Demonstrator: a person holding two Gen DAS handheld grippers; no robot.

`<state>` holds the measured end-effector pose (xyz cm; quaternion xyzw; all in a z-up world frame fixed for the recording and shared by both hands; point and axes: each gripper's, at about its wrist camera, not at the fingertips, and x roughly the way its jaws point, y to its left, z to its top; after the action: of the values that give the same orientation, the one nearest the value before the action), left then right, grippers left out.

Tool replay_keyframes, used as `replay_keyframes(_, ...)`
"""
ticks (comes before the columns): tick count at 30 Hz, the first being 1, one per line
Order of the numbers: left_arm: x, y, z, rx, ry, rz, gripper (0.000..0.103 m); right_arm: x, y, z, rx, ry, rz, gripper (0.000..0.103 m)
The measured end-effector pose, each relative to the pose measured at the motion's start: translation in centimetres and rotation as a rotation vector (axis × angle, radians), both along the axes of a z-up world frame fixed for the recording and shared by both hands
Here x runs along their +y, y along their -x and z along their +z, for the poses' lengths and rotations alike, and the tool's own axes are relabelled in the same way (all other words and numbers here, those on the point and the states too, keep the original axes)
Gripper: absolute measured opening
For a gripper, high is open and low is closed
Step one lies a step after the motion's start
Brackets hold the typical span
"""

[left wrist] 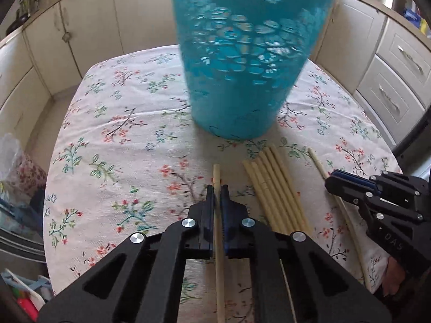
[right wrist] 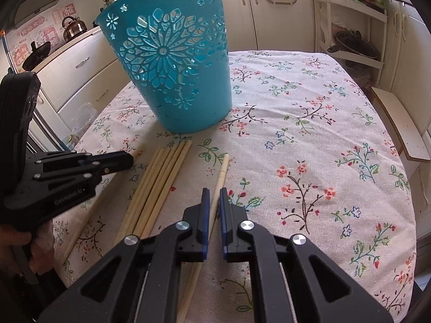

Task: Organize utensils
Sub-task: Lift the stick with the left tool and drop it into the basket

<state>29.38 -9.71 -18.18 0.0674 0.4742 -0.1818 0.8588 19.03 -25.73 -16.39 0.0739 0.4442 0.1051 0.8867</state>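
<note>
Each gripper pinches one chopstick near its far end, the left gripper [left wrist: 217,188] its chopstick [left wrist: 217,177] and the right gripper [right wrist: 212,192] the right-hand chopstick [right wrist: 222,171], so either thin stick could swivel and miss the teal basket [right wrist: 172,62] standing beyond the loose bundle [right wrist: 159,185]

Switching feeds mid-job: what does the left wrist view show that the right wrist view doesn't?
Left wrist only: the left gripper shut on its own chopstick, drawers at right.
Right wrist only: the right gripper shut on another chopstick, a kettle, the basket's open rim.
Both: the teal basket, the loose chopstick bundle, the floral tablecloth.
</note>
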Motion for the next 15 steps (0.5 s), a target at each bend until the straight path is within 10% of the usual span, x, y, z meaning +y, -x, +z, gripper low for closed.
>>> replay_keyframes(15,0.8,0.1,0.0,0.011,-0.001,0.015,0.005,0.7,-1.2,0.0,0.016,0.05,0.025,0.008)
